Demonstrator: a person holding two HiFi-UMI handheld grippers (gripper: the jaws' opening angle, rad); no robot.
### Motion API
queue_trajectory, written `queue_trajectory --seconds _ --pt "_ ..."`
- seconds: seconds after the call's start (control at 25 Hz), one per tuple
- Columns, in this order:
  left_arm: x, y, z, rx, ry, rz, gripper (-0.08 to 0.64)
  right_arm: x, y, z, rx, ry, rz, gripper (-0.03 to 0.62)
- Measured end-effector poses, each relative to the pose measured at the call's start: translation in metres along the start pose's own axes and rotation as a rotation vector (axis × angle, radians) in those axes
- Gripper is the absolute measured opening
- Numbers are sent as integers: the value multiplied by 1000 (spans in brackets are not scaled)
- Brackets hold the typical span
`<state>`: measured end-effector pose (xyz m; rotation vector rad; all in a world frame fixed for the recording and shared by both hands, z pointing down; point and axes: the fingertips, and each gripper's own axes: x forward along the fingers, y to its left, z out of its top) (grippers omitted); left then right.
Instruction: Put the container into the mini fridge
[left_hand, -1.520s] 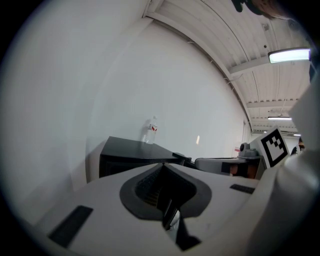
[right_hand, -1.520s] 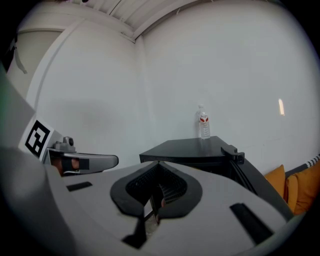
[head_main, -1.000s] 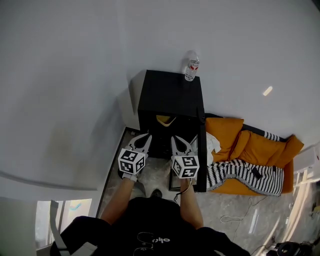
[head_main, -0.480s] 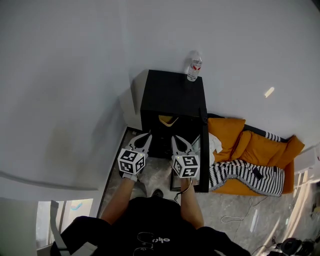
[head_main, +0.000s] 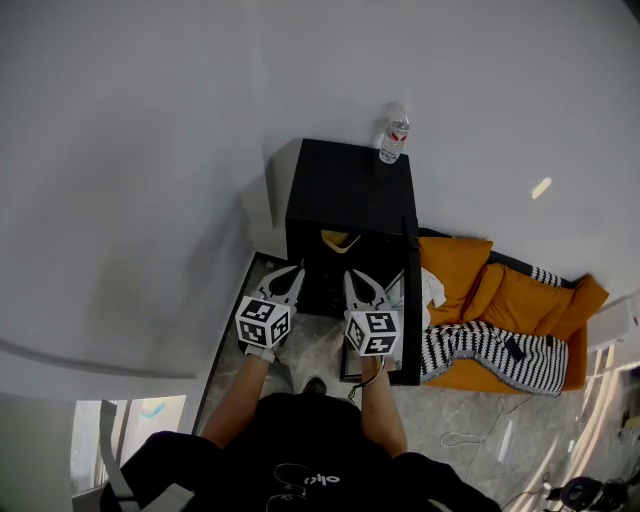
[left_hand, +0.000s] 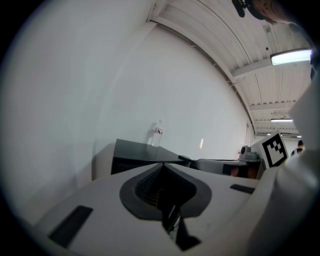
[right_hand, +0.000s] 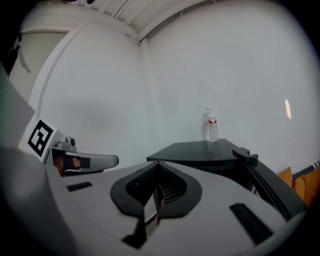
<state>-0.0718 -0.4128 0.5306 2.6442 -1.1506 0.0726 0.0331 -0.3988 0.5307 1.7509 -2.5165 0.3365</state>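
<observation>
Both tongs clenched, nothing in either. L tongs (head_main: 296, 271) and R tongs (head_main: 351, 275) hover side by side, aimed at the open fridge (head_main: 350, 185). The yellow container (head_main: 338, 240) looks to be inside already, in the upper part of the opening. It's straight ahead, just beyond the tips, a bit nearer the R. Its long axis seems to run across the opening, hard to tell. Door (head_main: 411, 300) stands open on the R side, so R hand's closer, prob. the one to shut it. Bottle (head_main: 394, 135) on top, well apart.
</observation>
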Motion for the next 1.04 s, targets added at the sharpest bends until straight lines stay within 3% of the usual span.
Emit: queue_trajectory --seconds 1.04 --pt "-10 20 0 4 1 1 8 17 14 -2 -18 5 -15 0"
